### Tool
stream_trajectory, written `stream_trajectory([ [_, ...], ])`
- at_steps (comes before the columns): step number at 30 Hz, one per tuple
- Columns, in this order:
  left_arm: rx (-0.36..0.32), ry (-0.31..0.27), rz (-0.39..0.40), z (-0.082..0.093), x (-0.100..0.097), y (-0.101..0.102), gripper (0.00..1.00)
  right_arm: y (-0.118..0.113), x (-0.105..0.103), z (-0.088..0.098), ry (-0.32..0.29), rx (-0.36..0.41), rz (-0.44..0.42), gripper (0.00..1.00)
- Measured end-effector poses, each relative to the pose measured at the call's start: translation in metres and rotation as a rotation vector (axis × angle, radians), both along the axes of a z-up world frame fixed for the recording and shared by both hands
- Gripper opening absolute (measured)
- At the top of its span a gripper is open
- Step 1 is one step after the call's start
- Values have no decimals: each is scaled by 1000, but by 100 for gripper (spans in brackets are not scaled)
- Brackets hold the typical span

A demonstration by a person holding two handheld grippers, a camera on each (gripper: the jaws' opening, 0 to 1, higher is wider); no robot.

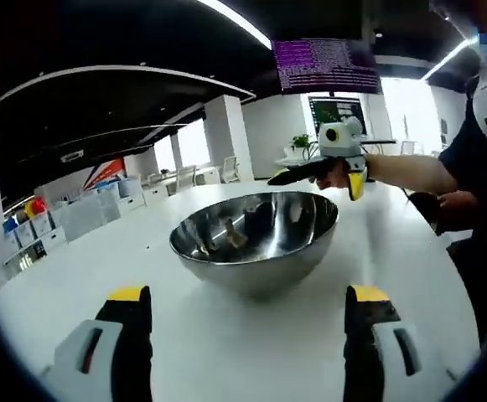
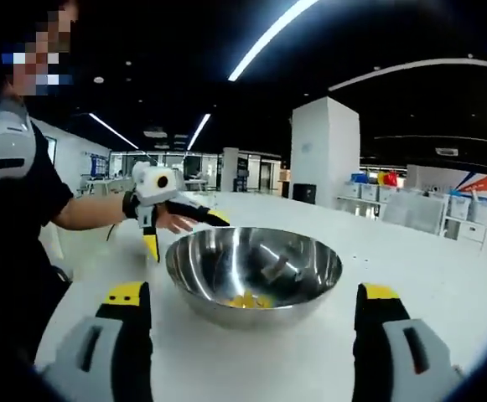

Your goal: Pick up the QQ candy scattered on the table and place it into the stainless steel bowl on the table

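On white table [image 2: 444, 276]: round shiny steel bowl [image 2: 254, 272] (yellow candy [image 2: 247, 300] inside)

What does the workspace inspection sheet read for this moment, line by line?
Surface: white table, bare around the bowl.
Job's things: stainless steel bowl upright mid-table; yellow QQ candy inside it at the bottom; no loose candy seen on the table.
Clutter: nothing seen.
Grippers: left hand-held gripper open, jaws level with the bowl's near side; right hand-held gripper open likewise, facing from the opposite side.
Cables: nothing seen.
Surroundings: open office; storage bins along one side, a wall screen overhead, ceiling strip lights.
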State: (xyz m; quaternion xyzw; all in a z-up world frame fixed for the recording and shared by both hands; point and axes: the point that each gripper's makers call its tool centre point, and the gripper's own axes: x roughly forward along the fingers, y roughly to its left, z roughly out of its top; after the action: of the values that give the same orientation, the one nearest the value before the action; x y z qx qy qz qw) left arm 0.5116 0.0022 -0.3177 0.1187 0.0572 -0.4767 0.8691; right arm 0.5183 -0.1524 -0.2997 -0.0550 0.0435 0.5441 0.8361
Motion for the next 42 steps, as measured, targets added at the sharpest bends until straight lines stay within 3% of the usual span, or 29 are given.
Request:
stream_trajectory([
  [2,-51,39,-28,-3,8,-8,95,4,1,-9,17,3,35,97],
  [5,-55,18,-115,-5,7,-21,95,11,0,-14,43,28,83,97],
  [6,-60,36,-134,-7,7,-25,95,14,2,-14,46,35,89,97],
  [8,-60,44,-125,-10,16,-29,95,19,7,-20,14,-2,104,97],
  [11,-71,25,-140,-8,22,-35,95,28,8,-29,13,-21,132,97],
  [13,-75,20,-185,-8,20,-42,95,33,8,-28,38,5,154,97],
  [16,-92,4,-224,-6,18,-49,96,38,11,-23,17,31,165,97],
  [22,-105,-3,-223,-5,21,-49,95,40,13,-21,13,36,177,96],
  [28,-54,24,-216,-7,16,-46,94,42,4,-15,-4,16,176,95],
  [32,-123,17,-228,10,9,-44,94,41,-2,-1,4,74,174,95],
  [36,-104,-19,-230,22,3,-46,94,41,-9,14,-42,61,170,95],
  [42,-141,-43,-246,68,9,-49,94,35,6,60,-65,115,161,95],
])
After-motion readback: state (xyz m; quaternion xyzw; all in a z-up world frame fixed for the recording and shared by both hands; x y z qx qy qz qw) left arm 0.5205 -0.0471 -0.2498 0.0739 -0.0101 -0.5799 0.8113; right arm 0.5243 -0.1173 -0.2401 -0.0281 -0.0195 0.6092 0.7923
